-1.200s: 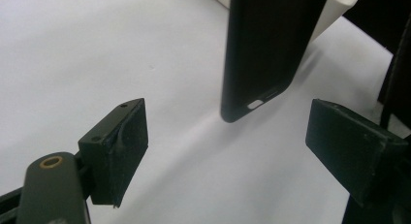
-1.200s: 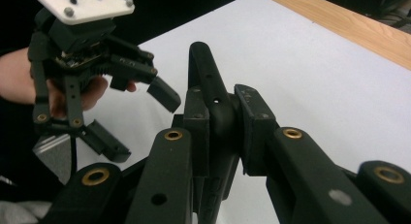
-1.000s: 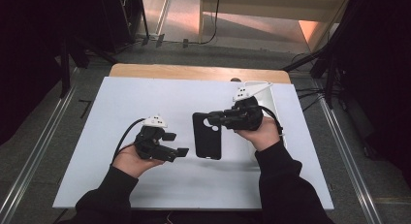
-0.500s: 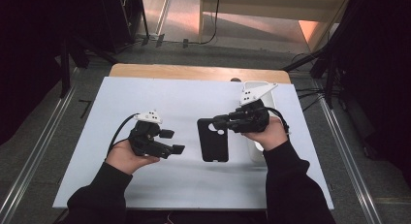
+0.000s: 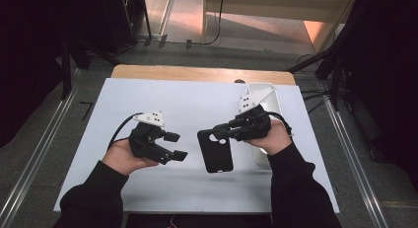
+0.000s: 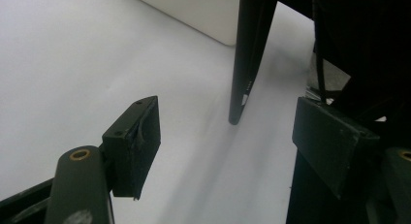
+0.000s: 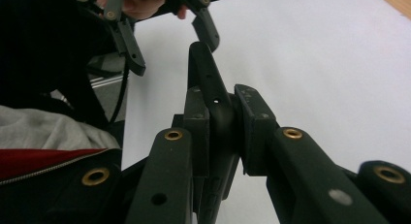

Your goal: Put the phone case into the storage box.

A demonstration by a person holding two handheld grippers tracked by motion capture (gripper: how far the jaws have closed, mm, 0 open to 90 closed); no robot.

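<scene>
1. The high view shows a black phone case (image 5: 215, 150) near the middle of the white table (image 5: 197, 99), with the right hand-held gripper (image 5: 220, 132) clamped on its upper edge.
2. That view also shows the left hand-held gripper (image 5: 176, 146) just left of the case, apart from it, its jaws standing open with nothing between them.
3. A white tray (image 5: 268, 97) lies beyond and to the right of the case, partly hidden by the right hand (image 5: 270, 139).
4. The right gripper view adds the grip itself: both pads press the case (image 7: 213, 95) edge-on, and the left hand-held gripper (image 7: 165, 32) appears beyond the case.
5. The left gripper view shows the case (image 6: 247, 54) standing on edge on the table (image 6: 87, 54), ahead of the open jaws and not between them; the tray (image 6: 203, 13) lies behind the case.
</scene>
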